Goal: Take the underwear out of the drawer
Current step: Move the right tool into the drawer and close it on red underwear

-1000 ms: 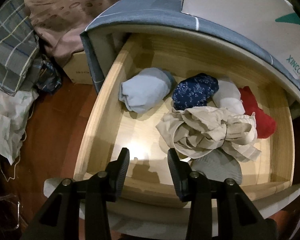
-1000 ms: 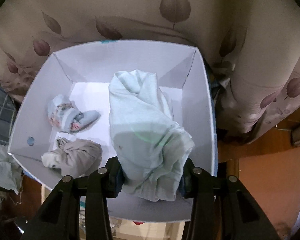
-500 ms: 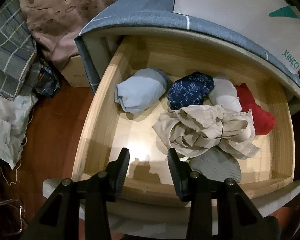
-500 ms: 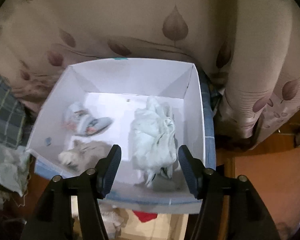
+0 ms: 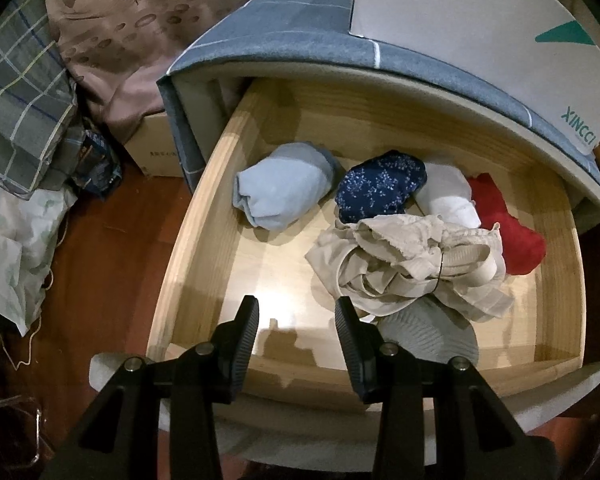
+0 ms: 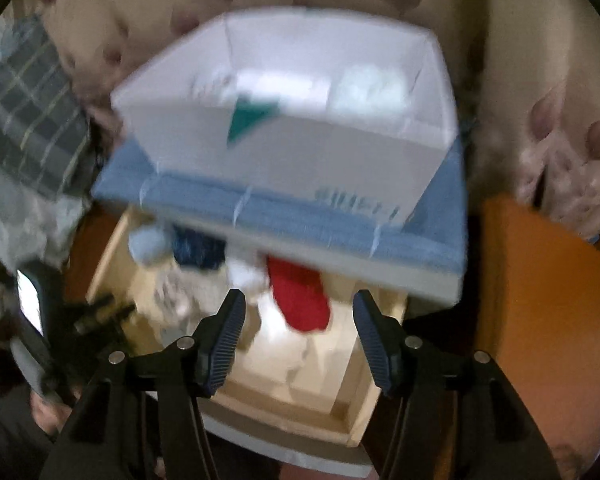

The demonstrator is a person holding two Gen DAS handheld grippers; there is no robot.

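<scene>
Hovering over the front edge of the wooden drawer (image 5: 188, 240), the left gripper (image 5: 296, 322) is parted and empty. Its view alone shows the underwear clearly: a pale blue roll (image 5: 284, 184) near the left wall, then navy (image 5: 380, 186), white (image 5: 448, 196) and red (image 5: 508, 228) pieces along the back, beige (image 5: 412, 264) in front. The right gripper (image 6: 298, 316), closing on nothing, gives a blurred view of the white box (image 6: 300, 152) atop the cabinet, partly hiding the drawer's back. A second ago it gripped pale underwear (image 6: 370, 88), now lying in the box.

Reddish-brown wooden floor (image 5: 112, 248) at left, pink leaf-patterned bedspread (image 5: 140, 32) upper left, grey plaid cloth (image 5: 20, 100) far left, dim light
</scene>
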